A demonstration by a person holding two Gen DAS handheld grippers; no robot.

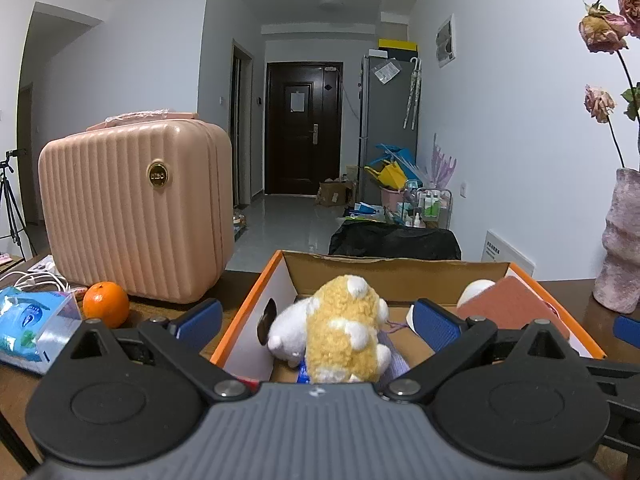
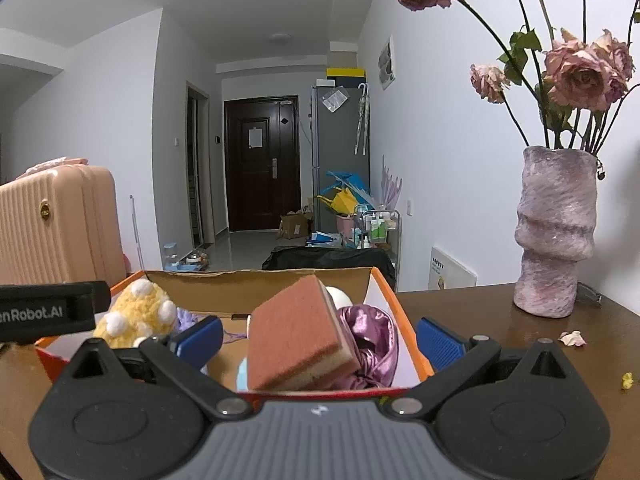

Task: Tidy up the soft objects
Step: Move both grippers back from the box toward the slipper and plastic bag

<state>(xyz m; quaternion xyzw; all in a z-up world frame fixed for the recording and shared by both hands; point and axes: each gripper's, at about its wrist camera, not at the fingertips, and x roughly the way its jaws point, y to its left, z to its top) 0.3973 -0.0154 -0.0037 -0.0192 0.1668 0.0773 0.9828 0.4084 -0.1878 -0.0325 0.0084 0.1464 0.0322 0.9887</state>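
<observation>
Orange-rimmed box (image 1: 240, 312), the collection bin for soft items: yellow-and-white plush toy (image 1: 344, 332) at left beneath wide-open, empty left gripper (image 1: 318, 320); sponge (image 2: 296, 336) propped on purple satin cloth (image 2: 372, 344) at right, framed by spread, empty right gripper (image 2: 320, 336).

Pink ribbed suitcase (image 1: 136, 212) stands on brown bench (image 2: 500, 344). Orange fruit (image 1: 106, 304) sits just in front of suitcase, w/ blue wipes pack (image 1: 28, 326) beside it. Far from suitcase: pink vase (image 2: 554, 232) w/ dried roses (image 2: 580, 74).
</observation>
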